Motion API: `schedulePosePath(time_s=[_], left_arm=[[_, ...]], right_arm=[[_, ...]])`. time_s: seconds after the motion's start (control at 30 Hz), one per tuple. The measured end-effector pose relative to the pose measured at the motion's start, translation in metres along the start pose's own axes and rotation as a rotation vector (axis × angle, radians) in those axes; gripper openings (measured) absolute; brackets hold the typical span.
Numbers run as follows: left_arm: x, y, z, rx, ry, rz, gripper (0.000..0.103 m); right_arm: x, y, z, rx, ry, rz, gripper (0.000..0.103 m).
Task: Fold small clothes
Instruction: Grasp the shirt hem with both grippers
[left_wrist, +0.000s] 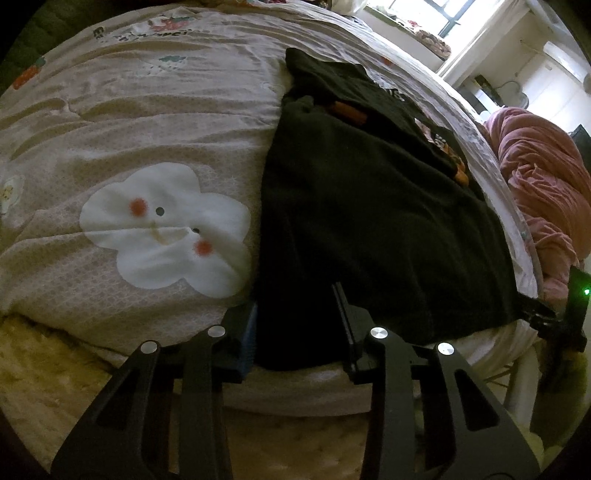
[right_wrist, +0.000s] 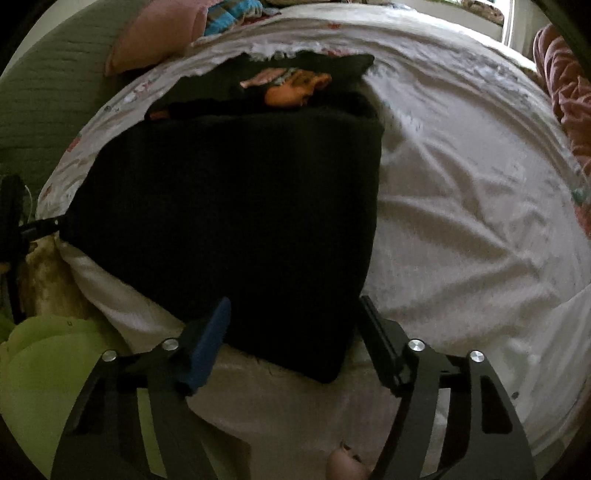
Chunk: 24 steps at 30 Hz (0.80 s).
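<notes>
A black garment (left_wrist: 373, 221) with an orange print lies spread lengthwise on the bed, its near hem at the bed's front edge. It also shows in the right wrist view (right_wrist: 236, 206). My left gripper (left_wrist: 295, 306) is open, its jaws on either side of the hem's near left corner. My right gripper (right_wrist: 295, 314) is open, its jaws either side of the hem's near right corner. The right gripper shows at the hem's far corner in the left wrist view (left_wrist: 543, 314). The left gripper shows at the left edge of the right wrist view (right_wrist: 40, 225).
The bed has a pale sheet (left_wrist: 129, 129) with a white cloud face (left_wrist: 166, 229). A crumpled pink blanket (left_wrist: 543, 184) lies at the bed's right. A green blanket (right_wrist: 44, 99) and pink pillow (right_wrist: 155, 33) lie at the far left. A yellow-green object (right_wrist: 48, 376) sits below the bed edge.
</notes>
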<state>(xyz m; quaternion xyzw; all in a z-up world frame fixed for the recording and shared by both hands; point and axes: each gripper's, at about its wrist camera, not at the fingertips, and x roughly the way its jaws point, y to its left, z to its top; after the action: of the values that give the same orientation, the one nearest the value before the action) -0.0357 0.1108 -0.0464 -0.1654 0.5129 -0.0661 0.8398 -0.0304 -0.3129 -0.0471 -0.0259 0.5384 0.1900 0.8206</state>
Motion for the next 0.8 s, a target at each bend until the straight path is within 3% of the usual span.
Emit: schedulePosePath(time_s=[0.07,0.17,0.3,0.43,0.63,0.8], left_arm=[[0.001,0.000,0.000,-0.001,-0.001,0.002,0.028],[0.001,0.000,-0.001,0.004,-0.002,0.010,0.028],[0.001,0.002,-0.002,-0.005,0.000,0.002,0.028],[0.002,0.000,-0.002,-0.001,0.000,0.019,0.028],[-0.002,-0.003,-0.002,0.013,-0.016,0.047,0.005],[-0.020,-0.004,0.003,0.010,-0.086,0.037,0.003]], right_arm=[[0.004,-0.002,-0.003,0.015,0.001,0.013,0.062],[0.004,0.000,-0.003,-0.006,-0.015,0.019,0.035],[-0.002,-0.005,-0.002,-0.014,-0.044,0.034,0.010],[-0.014,-0.006,0.005,0.003,-0.114,0.106,0.009],[-0.039,-0.001,0.020,-0.002,-0.251,0.172,0.008],[-0.056,-0.007,0.031,0.025,-0.337,0.183,0.008]])
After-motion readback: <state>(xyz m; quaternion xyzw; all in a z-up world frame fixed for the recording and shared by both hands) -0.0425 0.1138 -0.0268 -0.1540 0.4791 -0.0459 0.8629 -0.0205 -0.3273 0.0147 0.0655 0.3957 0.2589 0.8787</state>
